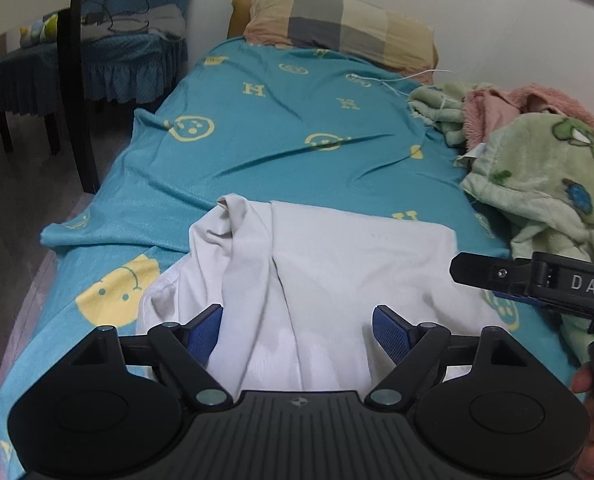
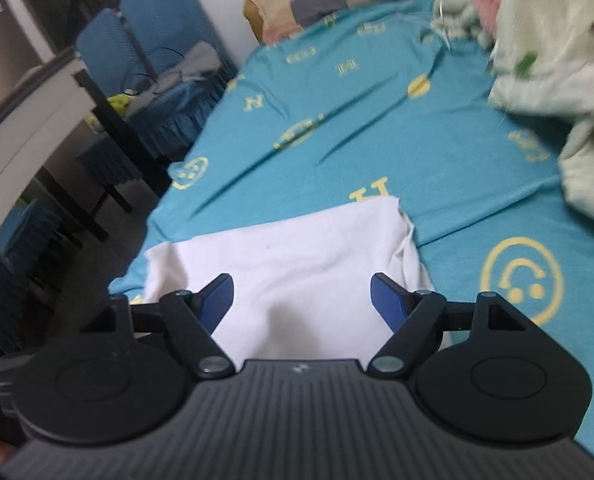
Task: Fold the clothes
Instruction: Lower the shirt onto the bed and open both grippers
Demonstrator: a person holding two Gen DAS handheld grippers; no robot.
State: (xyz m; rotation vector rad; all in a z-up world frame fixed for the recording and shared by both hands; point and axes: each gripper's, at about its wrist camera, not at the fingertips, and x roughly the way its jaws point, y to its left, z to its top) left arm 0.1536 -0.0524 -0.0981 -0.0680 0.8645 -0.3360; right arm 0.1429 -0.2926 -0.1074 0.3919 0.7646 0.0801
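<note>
Between the open left claw point(image 1: 297, 332): white garment point(image 1: 337, 264).

A white, soft cotton garment point(image 1: 337, 264) lies partly folded just ahead of the left gripper point(image 1: 297, 332), its far edge straight and flat. On that gripper's left side a sleeve (creased, bunched) point(image 1: 217, 236) flops over a raised lengthwise fold.
</note>
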